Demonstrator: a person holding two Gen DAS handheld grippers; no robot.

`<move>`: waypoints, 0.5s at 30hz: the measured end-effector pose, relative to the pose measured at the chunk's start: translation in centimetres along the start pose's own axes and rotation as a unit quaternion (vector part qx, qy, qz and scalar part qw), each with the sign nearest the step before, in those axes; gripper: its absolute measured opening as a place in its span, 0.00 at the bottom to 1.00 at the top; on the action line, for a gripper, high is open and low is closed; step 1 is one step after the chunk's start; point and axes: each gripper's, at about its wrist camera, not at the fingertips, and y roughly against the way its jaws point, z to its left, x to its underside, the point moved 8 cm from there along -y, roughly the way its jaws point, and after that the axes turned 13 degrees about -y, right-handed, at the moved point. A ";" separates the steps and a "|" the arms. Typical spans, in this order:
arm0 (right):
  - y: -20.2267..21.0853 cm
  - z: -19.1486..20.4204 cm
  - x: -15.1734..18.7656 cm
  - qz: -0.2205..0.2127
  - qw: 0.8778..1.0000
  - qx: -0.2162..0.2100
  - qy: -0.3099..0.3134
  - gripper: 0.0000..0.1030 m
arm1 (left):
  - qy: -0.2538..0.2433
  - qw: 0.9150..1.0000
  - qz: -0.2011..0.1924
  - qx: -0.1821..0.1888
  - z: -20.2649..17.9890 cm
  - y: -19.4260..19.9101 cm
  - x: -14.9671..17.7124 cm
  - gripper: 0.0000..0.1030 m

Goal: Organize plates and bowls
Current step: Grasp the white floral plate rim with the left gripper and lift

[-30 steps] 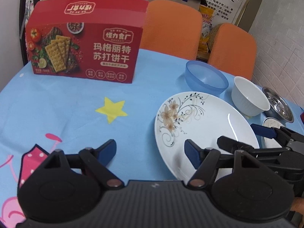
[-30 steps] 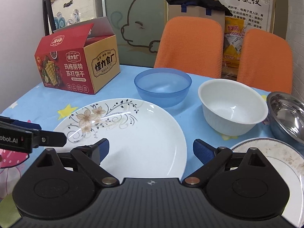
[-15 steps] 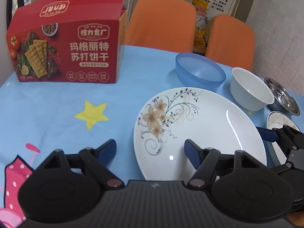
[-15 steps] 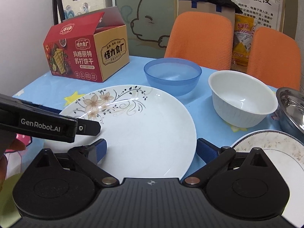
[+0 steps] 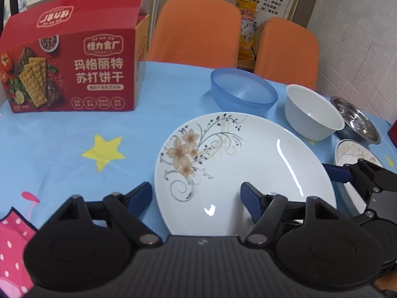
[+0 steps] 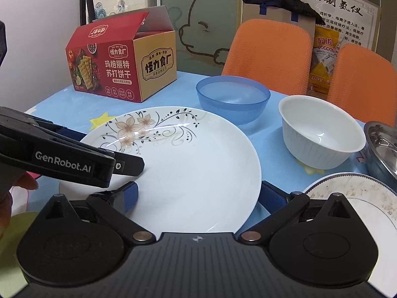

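A large white plate with a flower pattern point(image 5: 235, 164) point(image 6: 188, 164) lies on the blue tablecloth. My left gripper point(image 5: 196, 198) is open, its jaws astride the plate's near left rim. My right gripper point(image 6: 198, 196) is open, its jaws astride the plate's near right part. Behind the plate stand a blue bowl point(image 5: 243, 92) point(image 6: 232, 99) and a white bowl point(image 5: 312, 114) point(image 6: 322, 134). A steel bowl point(image 5: 354, 121) point(image 6: 384, 149) and a soiled small plate point(image 5: 354, 151) point(image 6: 357, 198) sit at the right.
A red cracker box point(image 5: 72, 67) point(image 6: 119, 69) stands at the back left of the table point(image 5: 62, 134). Two orange chairs point(image 5: 196, 32) point(image 6: 268, 54) stand behind the table. A white brick wall point(image 5: 359, 37) is at the right.
Both grippers have moved in over the flowered plate. The left gripper shifted right, so the plate now sits between its jaws. The dishes have not moved.
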 end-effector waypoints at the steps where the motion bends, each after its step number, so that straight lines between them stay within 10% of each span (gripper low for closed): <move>1: 0.0 0.0 0.0 -0.001 1.000 0.000 0.000 1.00 | 0.000 1.000 0.000 0.006 -0.2 -0.1 0.0 0.69; 15: 1.0 -0.3 -1.1 -0.039 0.999 0.021 -0.015 1.00 | -0.008 0.999 -0.020 -0.024 -1.0 1.0 -1.5 0.56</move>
